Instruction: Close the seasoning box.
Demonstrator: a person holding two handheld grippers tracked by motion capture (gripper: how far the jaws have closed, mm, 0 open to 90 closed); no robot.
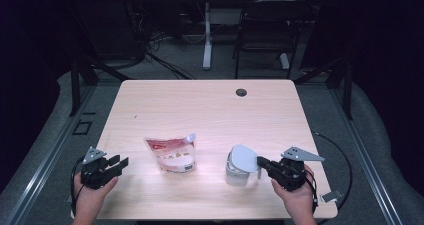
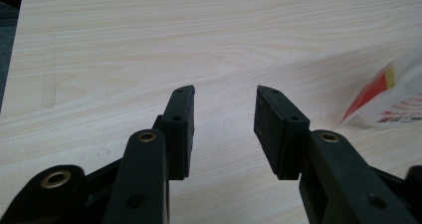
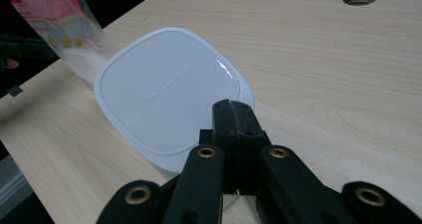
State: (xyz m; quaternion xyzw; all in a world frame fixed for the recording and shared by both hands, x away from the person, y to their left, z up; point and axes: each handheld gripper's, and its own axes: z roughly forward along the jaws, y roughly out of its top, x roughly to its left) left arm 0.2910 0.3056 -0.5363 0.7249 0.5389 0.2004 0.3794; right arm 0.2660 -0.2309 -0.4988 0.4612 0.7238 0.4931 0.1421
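Right gripper (image 1: 259, 161) sits at the near right of the table (image 1: 210, 110), jaws pressed tight together, and in the right gripper view (image 3: 233, 115) they come together right over the near edge of the white lid (image 3: 166, 92). Whether they actually pinch the lid's rim between them is hard to tell from here; the tips lie on it or just above it. The lid belongs to a white container (image 1: 239, 165) standing near the front edge, right of centre. In the high view the lid looks tilted, raised on the side away from the gripper, not lying flat on the box. It is a rounded square, so no real long axis; the raised lettering on it runs diagonally in the right gripper view.

Over on the left, the left gripper (image 1: 119, 164) is held near the front left corner, jaws apart with bare wood between them, as the left gripper view (image 2: 224, 119) makes plain. It points toward the middle of the table.

Between the two grippers lies a red-and-white pouch (image 1: 172, 154), flat on the wood, its capped spout (image 1: 190, 137) aimed away from the person and a little to the right. Pouch and container are near each other but apart.
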